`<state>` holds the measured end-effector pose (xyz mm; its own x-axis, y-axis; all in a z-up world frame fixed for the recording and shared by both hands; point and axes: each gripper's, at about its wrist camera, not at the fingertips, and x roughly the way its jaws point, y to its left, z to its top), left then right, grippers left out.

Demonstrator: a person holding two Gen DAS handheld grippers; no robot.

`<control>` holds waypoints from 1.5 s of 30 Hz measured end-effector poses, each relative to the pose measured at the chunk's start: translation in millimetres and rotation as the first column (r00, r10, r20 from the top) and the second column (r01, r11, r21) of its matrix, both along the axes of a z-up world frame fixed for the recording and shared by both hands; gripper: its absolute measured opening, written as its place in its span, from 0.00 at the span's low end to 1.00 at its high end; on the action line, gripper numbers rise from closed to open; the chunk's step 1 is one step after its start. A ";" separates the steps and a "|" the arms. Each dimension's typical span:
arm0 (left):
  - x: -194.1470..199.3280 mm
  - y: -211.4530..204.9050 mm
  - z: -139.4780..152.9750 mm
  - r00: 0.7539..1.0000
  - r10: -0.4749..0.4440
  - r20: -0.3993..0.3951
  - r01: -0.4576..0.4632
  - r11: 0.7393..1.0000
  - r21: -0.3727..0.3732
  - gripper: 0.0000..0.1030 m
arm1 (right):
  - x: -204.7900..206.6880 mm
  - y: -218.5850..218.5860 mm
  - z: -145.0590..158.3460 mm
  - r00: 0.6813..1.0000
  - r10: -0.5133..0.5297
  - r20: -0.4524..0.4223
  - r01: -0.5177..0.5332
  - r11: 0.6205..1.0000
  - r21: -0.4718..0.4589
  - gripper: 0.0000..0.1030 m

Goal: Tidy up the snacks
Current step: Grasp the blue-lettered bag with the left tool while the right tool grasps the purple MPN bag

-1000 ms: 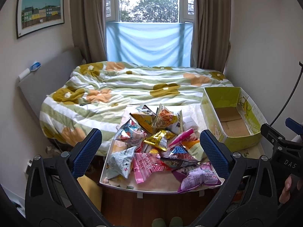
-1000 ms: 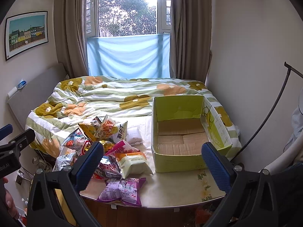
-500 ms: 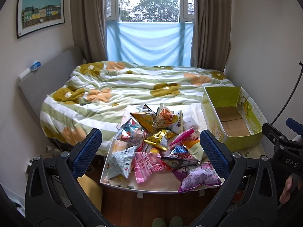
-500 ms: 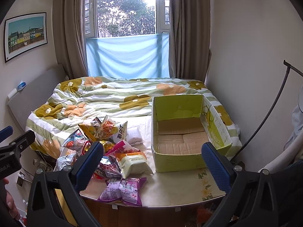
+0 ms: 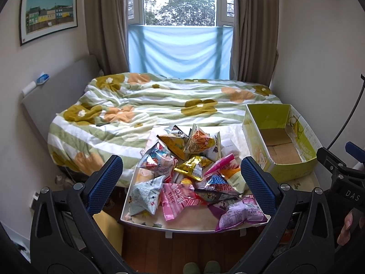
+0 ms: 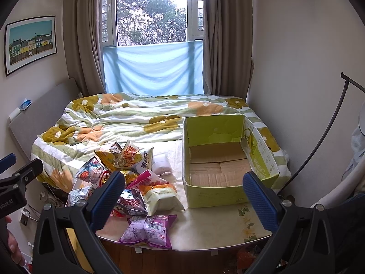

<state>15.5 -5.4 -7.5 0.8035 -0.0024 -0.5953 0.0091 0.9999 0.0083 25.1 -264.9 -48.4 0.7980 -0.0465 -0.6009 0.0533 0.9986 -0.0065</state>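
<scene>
A heap of several snack packets (image 5: 191, 173) (image 6: 127, 182) lies on the left half of a white table (image 6: 205, 233). A purple packet (image 5: 239, 212) (image 6: 148, 228) sits nearest the front edge. To the right stands an empty green cardboard box (image 5: 280, 141) (image 6: 225, 159), open at the top. My left gripper (image 5: 180, 182) hovers open above and in front of the heap, holding nothing. Wide open as well, my right gripper (image 6: 184, 196) hangs in front of the box and the heap's right side, with nothing between its fingers.
A bed with a flowered green-striped duvet (image 5: 159, 105) lies behind the table. Walls close in on both sides, with a window and curtains (image 6: 150, 22) at the back. A black stand's rod (image 6: 330, 123) leans at the right. Wooden floor (image 5: 182, 246) shows below the table's front edge.
Both grippers have stayed open and almost still; the right wrist view has shifted only slightly. The snacks and the box have not moved.
</scene>
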 end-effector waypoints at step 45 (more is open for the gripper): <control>173.6 -61.0 -240.6 0.752 -0.087 -0.653 0.024 0.994 -0.105 0.81 | 95.7 8.5 -240.2 0.742 0.390 -0.546 -0.050 0.843 0.535 1.00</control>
